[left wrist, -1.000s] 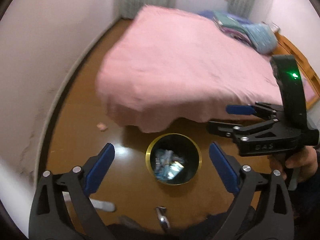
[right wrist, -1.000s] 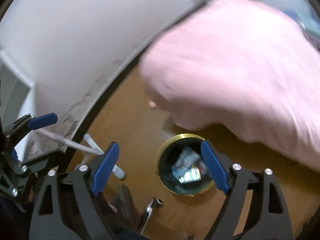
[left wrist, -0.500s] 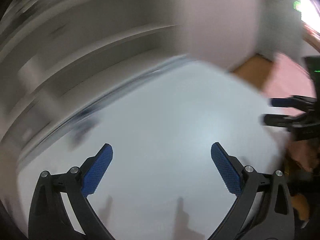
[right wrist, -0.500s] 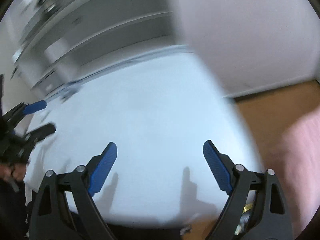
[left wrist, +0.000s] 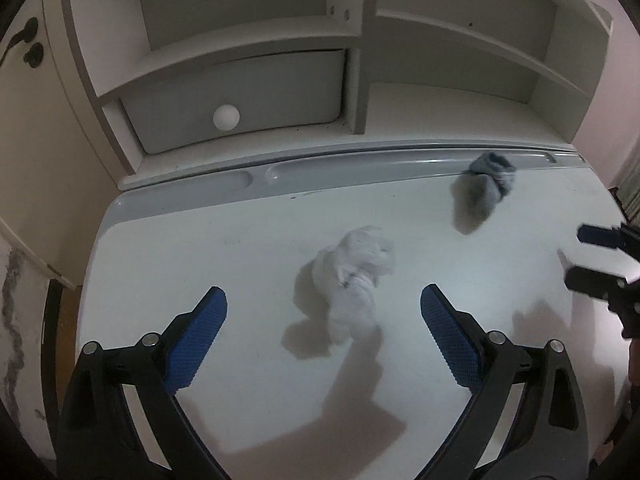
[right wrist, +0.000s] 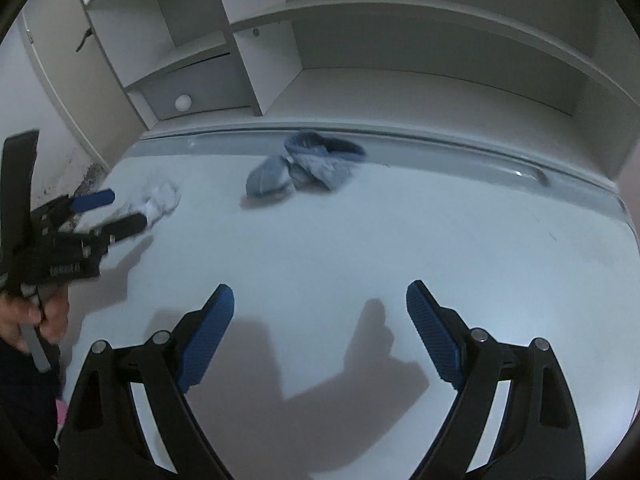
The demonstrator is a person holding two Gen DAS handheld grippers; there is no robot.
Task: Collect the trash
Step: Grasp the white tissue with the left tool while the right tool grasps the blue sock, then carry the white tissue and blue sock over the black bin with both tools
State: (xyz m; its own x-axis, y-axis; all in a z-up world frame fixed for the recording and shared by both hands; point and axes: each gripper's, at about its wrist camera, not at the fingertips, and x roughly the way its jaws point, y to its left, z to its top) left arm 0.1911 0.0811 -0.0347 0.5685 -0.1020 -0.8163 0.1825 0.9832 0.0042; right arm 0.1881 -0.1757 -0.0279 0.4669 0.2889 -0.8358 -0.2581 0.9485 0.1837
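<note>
A crumpled white paper wad (left wrist: 356,276) lies on the white desk (left wrist: 192,248), just ahead of and between the blue pads of my left gripper (left wrist: 323,296). Its jaws are closing but stand wide, and the pads do not touch the wad. A grey-blue crumpled wad (left wrist: 484,188) rests farther back by the desk's rear groove. My right gripper (right wrist: 320,296) hovers open over bare desk, with that grey-blue wad (right wrist: 312,164) well ahead of it. The right wrist view also shows the left gripper (right wrist: 124,209) at the white wad (right wrist: 160,200).
A white shelf unit (left wrist: 360,40) rises behind the desk, with a grey drawer and round knob (left wrist: 226,117) at its left. A moulded groove (left wrist: 360,168) runs along the desk's back edge. A wall (left wrist: 24,160) stands left of the desk.
Both grippers swung away from the floor bin and pink bed and now point down at the white desk. The two wads have come into view.
</note>
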